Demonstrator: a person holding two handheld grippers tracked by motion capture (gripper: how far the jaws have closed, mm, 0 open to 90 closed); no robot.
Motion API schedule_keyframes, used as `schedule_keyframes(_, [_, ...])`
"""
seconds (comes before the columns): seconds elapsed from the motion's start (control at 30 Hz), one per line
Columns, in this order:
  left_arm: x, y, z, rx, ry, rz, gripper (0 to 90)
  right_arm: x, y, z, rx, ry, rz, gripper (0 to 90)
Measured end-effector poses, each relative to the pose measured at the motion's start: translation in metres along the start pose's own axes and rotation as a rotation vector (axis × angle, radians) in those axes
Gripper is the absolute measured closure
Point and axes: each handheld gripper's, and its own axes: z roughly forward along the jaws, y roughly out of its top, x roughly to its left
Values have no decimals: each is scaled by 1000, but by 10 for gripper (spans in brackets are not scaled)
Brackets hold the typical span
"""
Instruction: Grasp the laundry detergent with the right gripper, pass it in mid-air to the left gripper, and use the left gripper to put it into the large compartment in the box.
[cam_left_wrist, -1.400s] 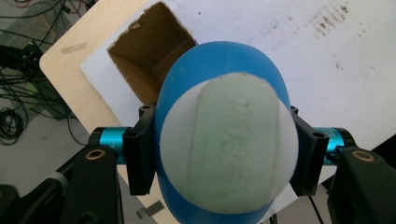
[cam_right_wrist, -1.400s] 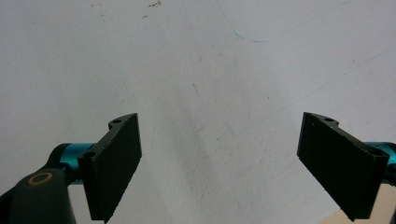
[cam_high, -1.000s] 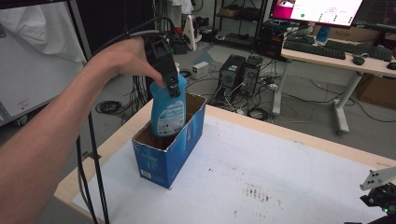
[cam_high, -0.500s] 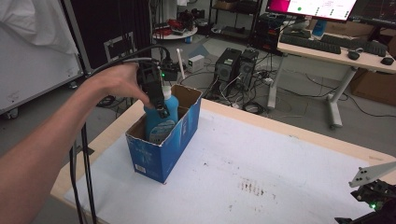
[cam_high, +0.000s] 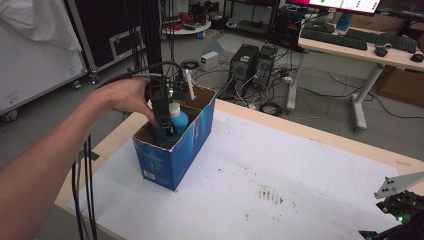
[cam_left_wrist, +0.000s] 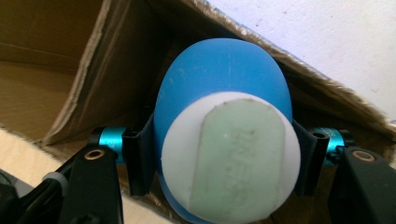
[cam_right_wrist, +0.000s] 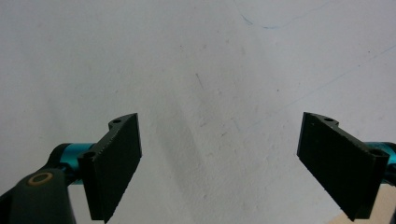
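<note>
A workshop floor strewn with cables, computer towers and desks lies beyond a wooden table topped with a scuffed white sheet (cam_high: 300, 170). Near the table's left end stands an open blue cardboard box (cam_high: 172, 150) with brown inner walls and raised flaps. Inside it sits a blue plastic bottle with a white cap (cam_high: 176, 119), upright, its cap just above the box rim. The left gripper (cam_left_wrist: 219, 161), held by the person's left hand (cam_high: 125, 95), reaches down into the box, its jaws clamped on either side of the bottle just below the cap. The right gripper (cam_right_wrist: 219, 163) hovers over bare white sheet at the table's lower right, jaws spread wide, gripping nothing.
</note>
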Motion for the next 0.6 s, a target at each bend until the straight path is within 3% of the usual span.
schedule_keyframes(0.13, [0,0,10,7,-10,0,379,0,0,1,-1,0,-3,130])
schedule_keyframes(0.23, [1,-1,10,-13,-5,-7,379,0,0,1,-1,-1,0,130])
schedule_keyframes(0.6, [-2,0,11,-7,6,-8,377,1,1,2,1,-4,6,130])
